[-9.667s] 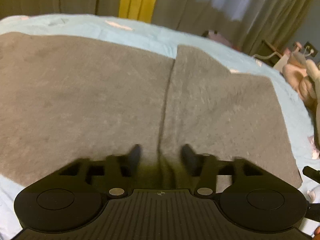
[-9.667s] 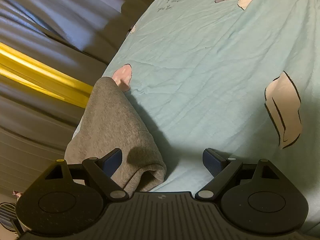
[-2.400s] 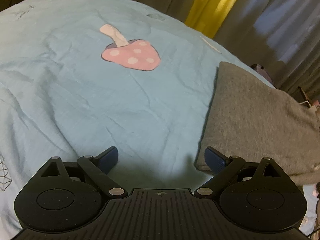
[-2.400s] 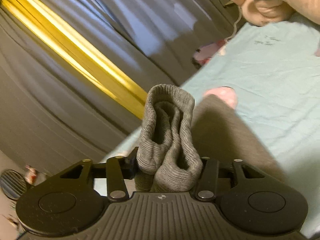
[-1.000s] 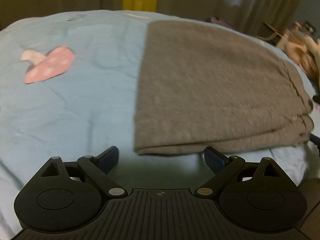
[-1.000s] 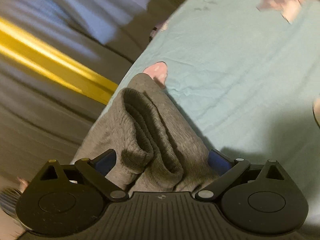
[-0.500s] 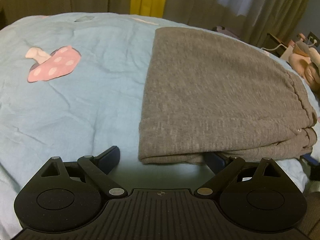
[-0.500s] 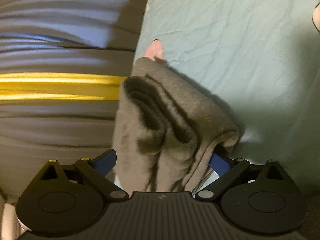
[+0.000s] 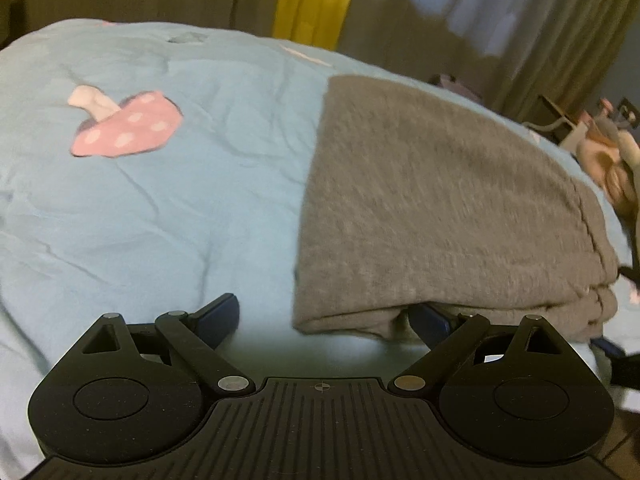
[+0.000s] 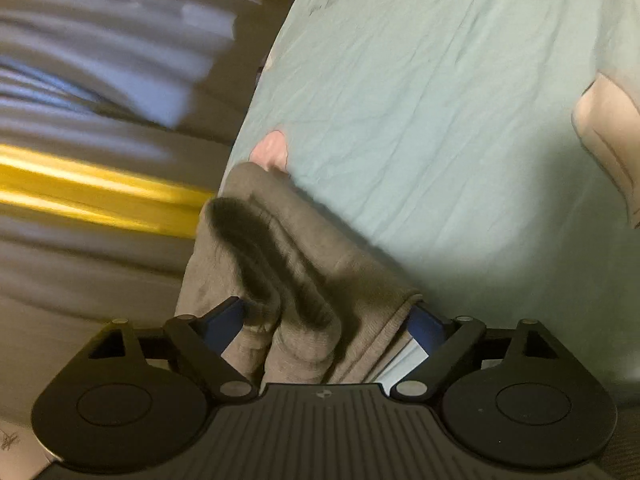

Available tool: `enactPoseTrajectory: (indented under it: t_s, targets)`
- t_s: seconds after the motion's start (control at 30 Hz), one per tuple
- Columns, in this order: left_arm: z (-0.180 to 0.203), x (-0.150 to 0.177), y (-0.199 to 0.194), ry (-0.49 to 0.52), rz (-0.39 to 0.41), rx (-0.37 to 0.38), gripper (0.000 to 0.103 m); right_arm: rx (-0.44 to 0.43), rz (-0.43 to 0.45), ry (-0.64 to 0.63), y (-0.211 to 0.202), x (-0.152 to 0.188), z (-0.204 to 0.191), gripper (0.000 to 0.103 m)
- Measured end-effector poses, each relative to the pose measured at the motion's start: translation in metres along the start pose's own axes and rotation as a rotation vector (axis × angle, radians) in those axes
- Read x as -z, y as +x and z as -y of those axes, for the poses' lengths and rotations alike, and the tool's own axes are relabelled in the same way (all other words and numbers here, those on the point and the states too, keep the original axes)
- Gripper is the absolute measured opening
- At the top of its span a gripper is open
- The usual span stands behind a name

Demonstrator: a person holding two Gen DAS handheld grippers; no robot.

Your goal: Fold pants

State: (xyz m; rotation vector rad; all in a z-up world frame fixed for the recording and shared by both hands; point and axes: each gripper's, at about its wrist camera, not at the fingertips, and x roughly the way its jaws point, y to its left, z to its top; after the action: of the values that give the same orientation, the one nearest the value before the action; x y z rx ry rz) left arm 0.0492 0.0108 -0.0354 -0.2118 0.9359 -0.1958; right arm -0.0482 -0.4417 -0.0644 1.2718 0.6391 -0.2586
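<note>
My left claw (image 9: pixel 324 322) and right claw (image 10: pixel 326 326), both spread wide, are bracketing opposite ends of the folded grey knit pants (image 9: pixel 440 208).

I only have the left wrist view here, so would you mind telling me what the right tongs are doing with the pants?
Observer: The right tongs are open, with the bunched end of the grey pants lying between their fingers.
Operator: Thanks. Is that end flat or layered?
Observer: Layered; several rounded folds stand side by side there, with dark gaps between them.
Operator: And what lies beyond the pants on that side?
Observer: Bare light blue bedsheet, with a cream-coloured print near the right edge of the picture.
Operator: Is the far edge of the pants close to anything?
Observer: A pink print on the sheet sits right at the pants' far end.
</note>
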Motion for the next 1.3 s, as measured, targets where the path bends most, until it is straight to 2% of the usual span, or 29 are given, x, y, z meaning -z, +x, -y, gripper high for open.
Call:
enactPoseTrajectory:
  t_s: [0.1, 0.2, 0.27, 0.3, 0.43, 0.57, 0.7, 0.8, 0.9, 1.03, 1.13, 1.17, 1.2, 1.3]
  targets:
    - [-0.01, -0.002, -0.018, -0.074, 0.063, 0.027, 0.096, 0.032, 0.0, -0.035, -0.008, -0.003, -0.005, 0.093]
    - [-0.023, -0.002, -0.044, -0.152, 0.209, 0.042, 0.097, 0.082, 0.067, -0.236, -0.027, -0.009, -0.02, 0.098]
    - [-0.03, -0.004, -0.05, -0.181, 0.266, 0.062, 0.098, 0.073, 0.06, -0.332, -0.031, -0.016, -0.028, 0.099]
    - [-0.032, -0.008, -0.046, -0.175, 0.242, 0.083, 0.098, 0.06, 0.044, -0.365, -0.03, -0.019, -0.03, 0.099]
    - [-0.027, -0.025, -0.012, -0.114, 0.045, 0.131, 0.098, 0.037, -0.038, -0.45, -0.004, -0.028, -0.037, 0.099]
    - [-0.018, -0.042, 0.021, -0.083, -0.063, 0.203, 0.098, 0.016, -0.14, -0.544, 0.023, -0.029, -0.048, 0.099]
    - [-0.005, -0.061, 0.062, -0.045, -0.143, 0.207, 0.098, -0.026, -0.214, -0.585, 0.054, -0.041, -0.057, 0.099]
    - [0.001, -0.074, 0.079, -0.027, -0.137, 0.232, 0.099, -0.061, -0.293, -0.554, 0.077, -0.056, -0.06, 0.099]
    - [0.01, -0.088, 0.091, 0.003, -0.15, 0.289, 0.099, -0.088, -0.363, -0.536, 0.1, -0.068, -0.059, 0.099]
    - [0.017, -0.098, 0.112, 0.048, -0.155, 0.336, 0.1, -0.145, -0.446, -0.491, 0.123, -0.073, -0.057, 0.099]
    - [0.011, -0.105, 0.12, -0.024, -0.139, 0.372, 0.099, -0.147, -0.471, -0.525, 0.133, -0.067, -0.067, 0.099]
    - [0.01, -0.105, 0.12, -0.048, -0.129, 0.376, 0.097, -0.148, -0.478, -0.524, 0.136, -0.066, -0.07, 0.099]
    - [0.01, -0.105, 0.119, -0.05, -0.122, 0.373, 0.087, -0.155, -0.49, -0.522, 0.139, -0.063, -0.073, 0.099]
    - [0.018, -0.1, 0.116, 0.029, -0.101, 0.342, 0.076, -0.124, -0.495, -0.619, 0.144, -0.049, -0.084, 0.099]
